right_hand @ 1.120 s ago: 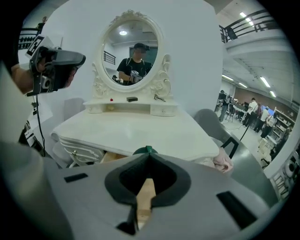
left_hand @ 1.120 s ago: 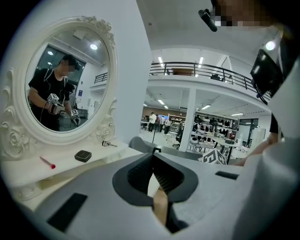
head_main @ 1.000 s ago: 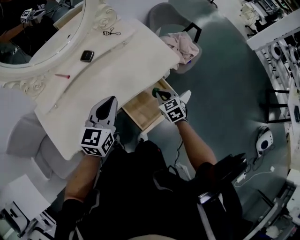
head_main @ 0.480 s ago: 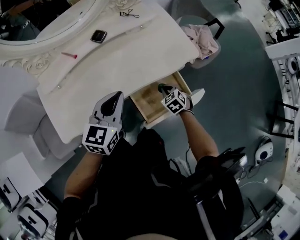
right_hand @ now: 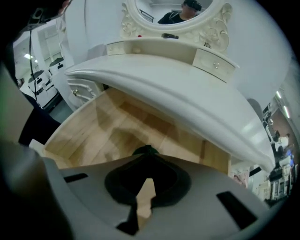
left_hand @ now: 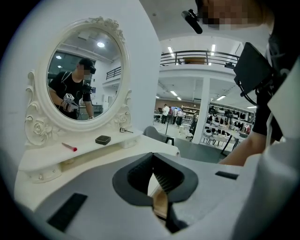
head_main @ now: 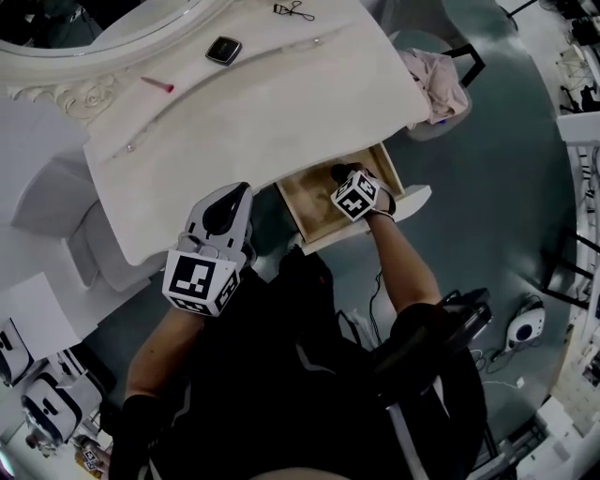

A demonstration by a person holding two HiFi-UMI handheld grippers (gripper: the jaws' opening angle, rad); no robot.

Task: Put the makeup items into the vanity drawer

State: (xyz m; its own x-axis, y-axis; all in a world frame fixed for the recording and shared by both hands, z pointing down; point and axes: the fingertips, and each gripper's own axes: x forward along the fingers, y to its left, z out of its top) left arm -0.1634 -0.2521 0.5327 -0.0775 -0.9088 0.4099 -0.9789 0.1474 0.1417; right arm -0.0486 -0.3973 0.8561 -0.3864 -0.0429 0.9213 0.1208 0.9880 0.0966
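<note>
The vanity's wooden drawer (head_main: 307, 201) stands pulled open below the white tabletop (head_main: 262, 103). My right gripper (head_main: 341, 174) hangs over the drawer (right_hand: 112, 131), shut on a small dark green item (right_hand: 147, 150) that pokes out past its tips. My left gripper (head_main: 221, 210) hovers at the table's front edge, left of the drawer, shut and holding nothing. On the shelf under the mirror lie a black compact (head_main: 223, 50), a pink stick with a red tip (head_main: 157, 84) and an eyelash curler (head_main: 293, 10). The left gripper view shows the same compact (left_hand: 102, 139), stick (left_hand: 69, 147) and curler (left_hand: 124, 130).
The oval mirror (left_hand: 84, 79) in its carved white frame rises behind the shelf. A grey chair with pink cloth (head_main: 439, 82) on it stands right of the vanity. A white seat (head_main: 56, 202) is at the left. Small drawers (right_hand: 213, 63) sit on the tabletop.
My right gripper has moved from the drawer's front edge to over its inside, carrying the green item. The left gripper has stayed near the table's edge.
</note>
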